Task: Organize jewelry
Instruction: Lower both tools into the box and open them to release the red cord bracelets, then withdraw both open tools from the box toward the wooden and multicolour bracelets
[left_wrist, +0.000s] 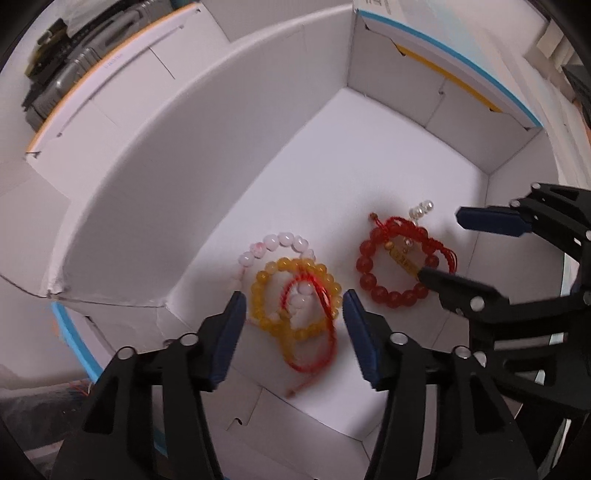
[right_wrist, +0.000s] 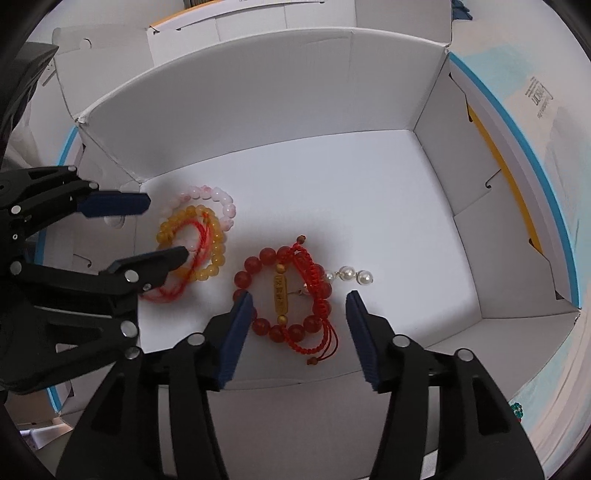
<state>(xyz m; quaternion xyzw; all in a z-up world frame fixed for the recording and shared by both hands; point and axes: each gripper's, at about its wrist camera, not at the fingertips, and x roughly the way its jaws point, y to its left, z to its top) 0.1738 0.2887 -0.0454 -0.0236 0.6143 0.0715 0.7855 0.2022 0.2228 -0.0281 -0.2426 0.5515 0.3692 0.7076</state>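
- The jewelry's all on the white floor of an open cardboard box (right_wrist: 332, 110), split into two little piles that sit near each other without touching.
- Pile one on my right wrist cam: a dark red bead bracelet (right_wrist: 255, 321) lying flat, with a braided red cord bracelet (right_wrist: 317, 288) draped over its right side. The cord's loose tails trail toward the camera.
- There's a gold bar charm (right_wrist: 280, 292) across the middle of that red ring. Its long axis runs pretty much straight away from my right gripper, near end to far end.
- A short string of pearls (right_wrist: 349, 275) sticks out to the right from under the cord, long axis sideways across the view.
- Pile two, left wrist cam: a yellow bead bracelet (left_wrist: 258, 291) stacked over a pale pink bead bracelet (left_wrist: 273, 242), with a thin red string (left_wrist: 321, 332) looped through and trailing toward the camera. It's a bit blurry there.
- My right gripper (right_wrist: 299, 321) is hovering over pile one, fingers spread wide on either side of the red beads, gripping nothing.
- My left gripper (left_wrist: 293, 321) is over pile two, fingers also apart, straddling the yellow ring.
- From the left cam, one right-gripper fingertip looks to be at the red beads' edge, but I can't tell if it's touching.
- Outside the box: blue- and orange-trimmed flaps (right_wrist: 517, 147).
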